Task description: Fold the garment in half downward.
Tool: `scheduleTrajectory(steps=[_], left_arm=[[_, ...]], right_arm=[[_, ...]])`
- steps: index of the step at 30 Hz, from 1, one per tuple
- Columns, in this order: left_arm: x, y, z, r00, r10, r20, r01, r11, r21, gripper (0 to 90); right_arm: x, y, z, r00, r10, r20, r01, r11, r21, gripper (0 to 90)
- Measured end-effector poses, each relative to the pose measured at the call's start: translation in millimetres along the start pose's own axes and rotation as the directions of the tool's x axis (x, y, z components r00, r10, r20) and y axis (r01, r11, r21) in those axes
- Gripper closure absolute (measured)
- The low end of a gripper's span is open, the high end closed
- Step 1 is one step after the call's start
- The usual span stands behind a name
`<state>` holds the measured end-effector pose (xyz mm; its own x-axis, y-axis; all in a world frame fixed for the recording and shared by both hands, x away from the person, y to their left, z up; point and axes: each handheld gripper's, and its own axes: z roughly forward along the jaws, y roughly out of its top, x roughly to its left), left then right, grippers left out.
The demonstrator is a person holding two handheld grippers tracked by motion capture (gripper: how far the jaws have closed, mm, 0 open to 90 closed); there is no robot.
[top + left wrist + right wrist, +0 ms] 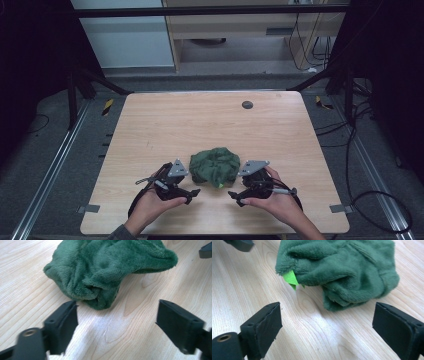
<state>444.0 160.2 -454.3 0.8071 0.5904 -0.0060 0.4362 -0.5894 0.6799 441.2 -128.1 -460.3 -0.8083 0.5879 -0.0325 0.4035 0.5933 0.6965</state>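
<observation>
- A crumpled dark green fleece cloth (216, 166) is lying bunched up on the wooden worktop (200, 125), near the person's edge and about midway across it
- The left gripper (193, 195) is sitting low over the worktop just to the near left of the cloth, its jaws standing wide apart with nothing between them; in the left gripper view the cloth (107, 270) is lying just beyond the jaw tips, not touching them
- The right gripper (235, 196) is sitting on the opposite side, to the near right of the cloth, its jaws likewise spread wide and gripping nothing; in the right gripper view the cloth (339, 272) is resting ahead of the tips with bare wood between
- A small bright green tag (291, 279) is sticking out from the cloth's near edge, pointing down toward the worktop
- The two grippers are pointing inward toward each other, with a gap of bare worktop between their tips
- A small dark round disc (247, 105) is sitting near the far edge of the worktop, well apart from the cloth
</observation>
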Motion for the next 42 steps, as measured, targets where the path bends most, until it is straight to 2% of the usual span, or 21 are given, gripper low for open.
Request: scheduleTrajectory(steps=[4,18,23,27,28,29,30,32,36,37,42], left_arm=[[5.7,-2.0,-8.6,0.9998,-0.005,-0.017,0.005,0.9999,-0.013,9.5],[30.8,-17.3,-17.8,0.9986,-0.024,-0.047,0.025,0.9994,0.025,6.0],[48.5,-28.2,-21.2,0.9961,-0.050,-0.073,0.053,0.9976,0.044,6.0],[63.1,-35.4,-25.4,0.9917,-0.073,-0.106,0.078,0.9958,0.047,6.0],[63.1,-35.4,-25.4,0.9917,-0.073,-0.106,0.078,0.9958,0.047,6.0],[71.2,-39.5,-27.2,0.9889,-0.087,-0.121,0.094,0.9942,0.052,6.2],[71.2,-39.5,-27.2,0.9889,-0.087,-0.121,0.094,0.9942,0.052,6.1],[83.1,-46.4,-28.5,0.9837,-0.102,-0.148,0.114,0.9910,0.070,6.2],[93.5,-53.0,-29.7,0.9793,-0.118,-0.164,0.132,0.9884,0.076,6.5],[99.9,-56.6,-30.6,0.9752,-0.130,-0.179,0.146,0.9861,0.079,6.5],[116.3,-64.6,-30.3,0.9645,-0.163,-0.208,0.182,0.9804,0.076,6.4]], right_arm=[[-5.6,-6.1,-5.9,0.9999,-0.002,0.017,0.002,1.000,-0.008,6.4],[-34.0,-20.7,-17.7,0.9952,0.081,0.055,-0.081,0.997,-0.011,6.8],[-49.4,-26.0,-18.6,0.9905,0.109,0.084,-0.109,0.994,-0.007,7.3],[-60.7,-30.2,-19.1,0.9855,0.130,0.108,-0.132,0.991,0.008,7.3],[-63.6,-31.3,-19.1,0.9844,0.135,0.112,-0.137,0.991,0.007,7.5],[-66.2,-32.5,-19.2,0.9831,0.143,0.113,-0.146,0.989,0.013,7.6],[-69.3,-33.9,-18.8,0.9825,0.144,0.118,-0.148,0.989,0.021,7.6],[-75.0,-36.6,-17.8,0.9801,0.153,0.126,-0.158,0.987,0.032,7.6],[-82.6,-39.7,-17.6,0.9760,0.172,0.134,-0.178,0.983,0.033,7.9],[-87.4,-41.4,-17.1,0.9746,0.175,0.140,-0.181,0.983,0.036,7.9],[-97.4,-43.7,-14.1,0.9683,0.194,0.158,-0.202,0.979,0.039,8.0]])
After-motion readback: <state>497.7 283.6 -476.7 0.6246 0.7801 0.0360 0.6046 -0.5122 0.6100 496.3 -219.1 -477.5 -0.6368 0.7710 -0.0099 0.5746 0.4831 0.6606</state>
